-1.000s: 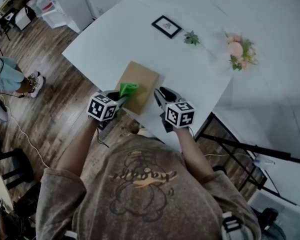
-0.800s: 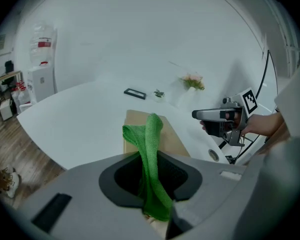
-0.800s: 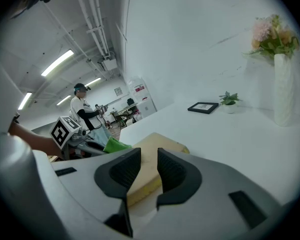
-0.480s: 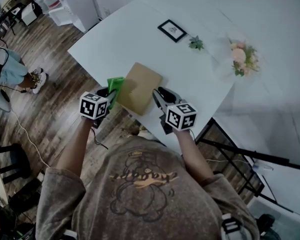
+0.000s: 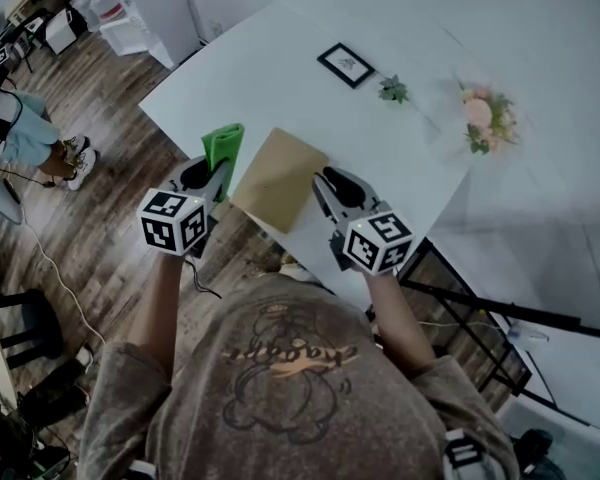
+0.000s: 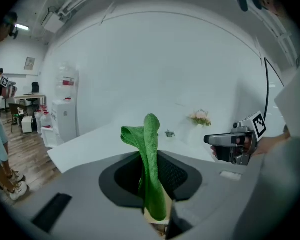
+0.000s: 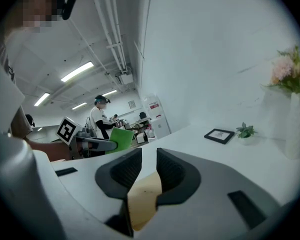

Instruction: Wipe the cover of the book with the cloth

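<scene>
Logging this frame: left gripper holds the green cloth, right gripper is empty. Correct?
No. The right gripper is not empty: its jaws, just closed further, grip the tan book, as the right gripper view shows. The left gripper holds the green cloth.

Mottled brown T-shirt (image 5: pixel 280 368) with cartoon print; grey left gripper (image 5: pixel 218 173) and right gripper (image 5: pixel 325 176), black fingers (image 7: pixel 121 170), black-and-white marker cubes (image 5: pixel 170 221)
</scene>
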The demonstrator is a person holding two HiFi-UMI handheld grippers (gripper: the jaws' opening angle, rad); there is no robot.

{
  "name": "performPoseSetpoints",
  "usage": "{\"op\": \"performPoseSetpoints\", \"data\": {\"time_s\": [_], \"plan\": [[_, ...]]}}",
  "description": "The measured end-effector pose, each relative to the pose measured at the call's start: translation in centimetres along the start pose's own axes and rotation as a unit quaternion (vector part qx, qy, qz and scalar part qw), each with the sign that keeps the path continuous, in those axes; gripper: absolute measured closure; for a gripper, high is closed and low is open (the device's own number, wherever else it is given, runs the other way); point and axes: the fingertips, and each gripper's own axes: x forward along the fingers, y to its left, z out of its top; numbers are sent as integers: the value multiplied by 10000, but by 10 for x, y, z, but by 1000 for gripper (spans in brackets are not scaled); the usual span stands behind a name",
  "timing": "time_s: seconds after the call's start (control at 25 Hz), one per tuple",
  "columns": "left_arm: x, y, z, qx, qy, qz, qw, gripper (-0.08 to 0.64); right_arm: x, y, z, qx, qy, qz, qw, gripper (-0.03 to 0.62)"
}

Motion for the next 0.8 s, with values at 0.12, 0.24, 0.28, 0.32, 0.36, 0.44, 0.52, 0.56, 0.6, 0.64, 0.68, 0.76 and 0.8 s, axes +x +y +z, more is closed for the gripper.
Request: {"op": "performPoseSetpoints", "data": {"time_s": [0.12, 0.24, 0.28, 0.32, 0.36, 0.44, 0.52, 0.56, 0.6, 0.64, 0.68, 0.76, 0.8], "plan": [[-6, -24, 15, 130, -234, -65, 9996, 489, -12, 3, 16, -184, -228, -41, 9996, 512], [-10, -48, 25, 175, -467, -178, 9986, 489, -22, 4, 26, -208, -403, -144, 9989, 522], [-10, -55, 27, 217, -529, -199, 9982, 489, -25, 4, 28, -205, -428, -196, 9987, 527], [-10, -61, 27, 264, -581, -211, 9977, 489, -27, 4, 28, -199, -459, -236, 9985, 539], [-10, -65, 27, 286, -630, -218, 9974, 489, -30, 4, 29, -189, -494, -269, 9982, 553], [-10, -69, 25, 202, -756, -233, 9967, 489, -33, 4, 27, -183, -544, -350, 9977, 572], [-10, -68, 22, 103, -866, -212, 9960, 489, -35, 2, 23, -196, -553, -448, 9973, 574], [-9, -67, 20, 97, -893, -186, 9958, 489, -35, 1, 21, -191, -551, -489, 9971, 579], [-9, -66, 18, 102, -911, -172, 9956, 489, -36, -1, 19, -177, -553, -524, 9969, 587], [-8, -66, 16, 93, -926, -179, 9955, 489, -37, -3, 17, -162, -557, -556, 9968, 591], [-6, -66, 13, 63, -941, -199, 9953, 489, -37, -5, 16, -156, -561, -583, 9966, 591], [-4, -67, 8, -16, -968, -227, 9950, 489, -37, -8, 12, -222, -551, -629, 9963, 591], [-3, -66, 6, -38, -984, -223, 9949, 489, -37, -9, 10, -299, -536, -653, 9960, 591]]}}
